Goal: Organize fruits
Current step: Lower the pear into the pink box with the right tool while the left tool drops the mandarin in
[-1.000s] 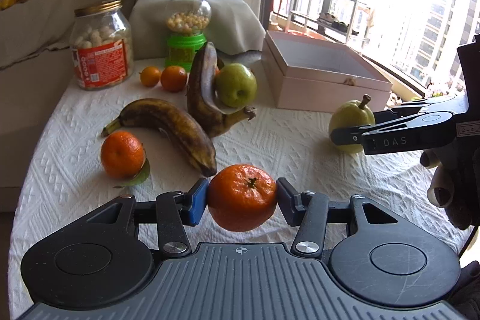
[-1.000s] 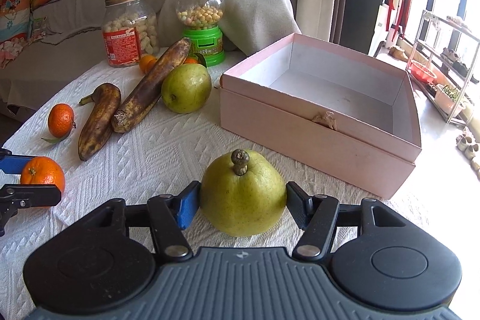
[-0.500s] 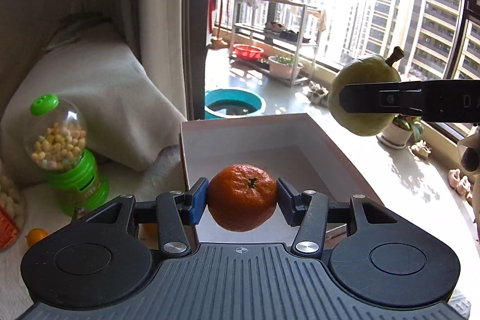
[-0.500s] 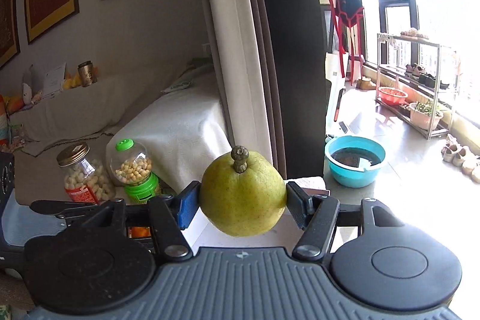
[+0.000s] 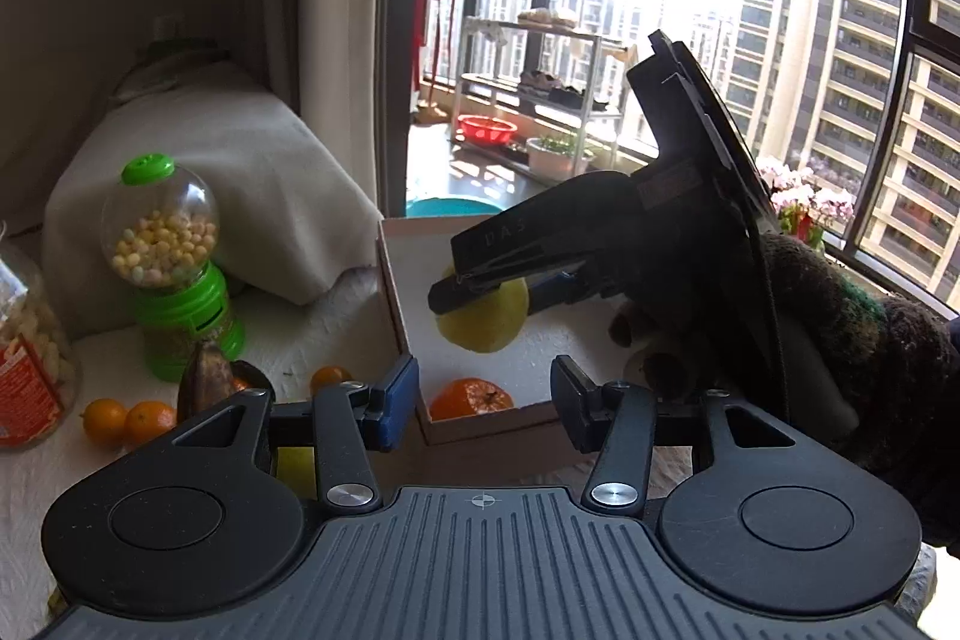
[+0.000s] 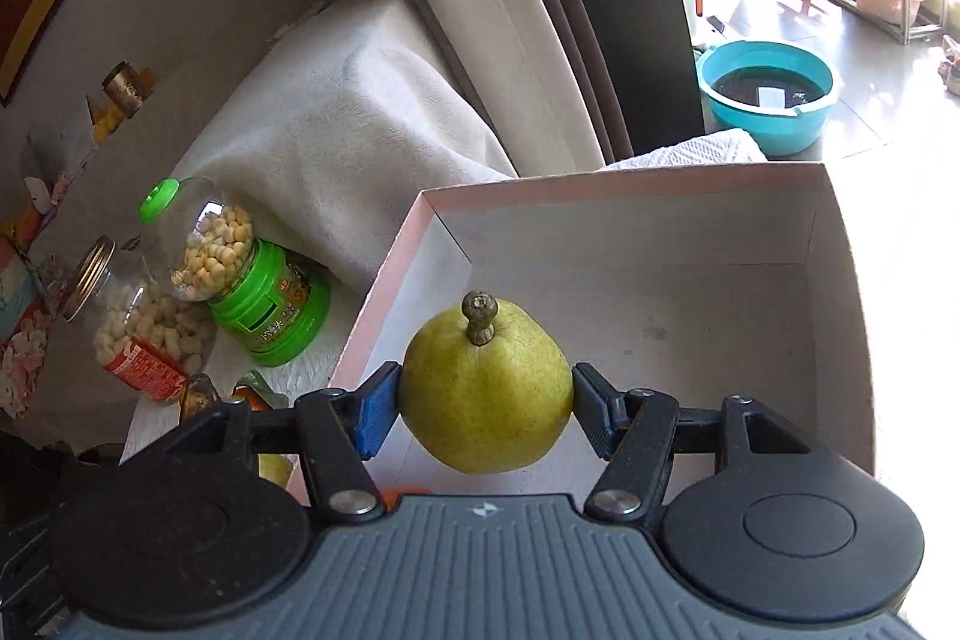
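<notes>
Now pear [image 6: 485, 388] between right claw [image 6: 485, 409] pads

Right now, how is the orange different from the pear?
The orange lies in the box, near its front left corner; the pear hangs above the box floor. The open left gripper holds nothing, so the orange is free; the right gripper is shut on the pear. The orange looks smaller and orange; the pear is yellow-green with a stem. Both are fruit, inside the box's walls.

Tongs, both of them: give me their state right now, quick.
Left tongs: open, empty; the mandarin orange lies in the pink box.
Right tongs: shut on the pear, above the box.
</notes>
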The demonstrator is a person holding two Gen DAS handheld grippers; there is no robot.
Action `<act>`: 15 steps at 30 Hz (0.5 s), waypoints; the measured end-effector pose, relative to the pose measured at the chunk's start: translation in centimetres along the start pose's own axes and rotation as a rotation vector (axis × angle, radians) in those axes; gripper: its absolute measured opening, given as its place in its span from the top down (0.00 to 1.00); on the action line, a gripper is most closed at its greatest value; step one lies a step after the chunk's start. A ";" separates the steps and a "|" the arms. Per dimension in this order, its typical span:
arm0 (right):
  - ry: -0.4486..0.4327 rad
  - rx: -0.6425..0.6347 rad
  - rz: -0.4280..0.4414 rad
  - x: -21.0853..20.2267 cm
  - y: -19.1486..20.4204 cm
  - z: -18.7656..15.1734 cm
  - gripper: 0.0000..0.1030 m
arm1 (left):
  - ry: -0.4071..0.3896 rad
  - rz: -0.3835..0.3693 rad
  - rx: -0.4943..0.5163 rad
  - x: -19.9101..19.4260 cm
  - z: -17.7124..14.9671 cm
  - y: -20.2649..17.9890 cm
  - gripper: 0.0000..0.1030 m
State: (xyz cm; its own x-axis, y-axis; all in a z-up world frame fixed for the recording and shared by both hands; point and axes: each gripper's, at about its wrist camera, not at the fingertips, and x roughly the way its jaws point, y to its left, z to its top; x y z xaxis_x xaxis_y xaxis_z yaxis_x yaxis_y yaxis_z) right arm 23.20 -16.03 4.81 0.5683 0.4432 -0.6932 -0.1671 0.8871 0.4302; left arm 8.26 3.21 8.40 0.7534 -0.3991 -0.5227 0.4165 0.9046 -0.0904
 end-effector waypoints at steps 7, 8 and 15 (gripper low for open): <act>0.032 0.007 -0.019 2.7 1.5 -0.6 0.39 | 0.019 0.064 -0.084 -4.2 -3.6 2.2 0.47; 0.029 0.005 -0.018 2.5 1.5 -0.7 0.38 | 0.021 0.075 -0.101 -4.6 -4.1 2.7 0.47; -0.031 -0.015 0.048 -1.2 1.8 -0.7 0.35 | -0.042 0.202 -0.242 -7.9 -5.8 7.0 0.47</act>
State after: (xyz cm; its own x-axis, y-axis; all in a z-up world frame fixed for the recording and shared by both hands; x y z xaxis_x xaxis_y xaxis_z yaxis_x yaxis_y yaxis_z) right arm 21.63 -14.84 6.01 0.5837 0.4811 -0.6541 -0.2065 0.8670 0.4535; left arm 2.29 13.53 7.00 0.8311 -0.2092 -0.5153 0.1270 0.9735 -0.1904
